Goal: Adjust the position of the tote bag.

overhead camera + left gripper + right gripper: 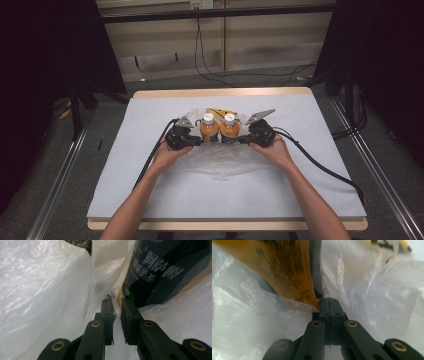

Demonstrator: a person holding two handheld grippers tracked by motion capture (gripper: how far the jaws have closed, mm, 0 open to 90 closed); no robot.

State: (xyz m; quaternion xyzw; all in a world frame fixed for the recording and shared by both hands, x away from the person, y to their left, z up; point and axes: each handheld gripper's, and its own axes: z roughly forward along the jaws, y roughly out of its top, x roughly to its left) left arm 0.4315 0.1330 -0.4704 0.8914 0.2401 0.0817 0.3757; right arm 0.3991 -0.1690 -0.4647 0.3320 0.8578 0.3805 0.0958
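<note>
- Gripping the clear plastic bag [218,159] at both sides, we hold the left gripper [192,141] and right gripper [245,140] low against the two orange bottles [220,129] that stand side by side at the middle of the table [150,180]
- In the right gripper view, the right gripper's [329,301] jaws are pressed together, and we judge they pinch a fold of bag film [362,290] just beside the orange label [287,272]
- In the left gripper view, the left gripper's [117,301] jaws stand a narrow slit apart with film [37,290] bunched at their tips; we cannot tell whether they truly bite it
- To do this well, we should pinch film only, not a bottle, take a deep enough fold that it does not slip, and lift both sides evenly so the bottles stay upright inside
- The dark label [165,267] on the bottle carries white Chinese characters, too cropped and tilted for us to read with confidence
- Print on the orange label is blurred and unreadable
</note>
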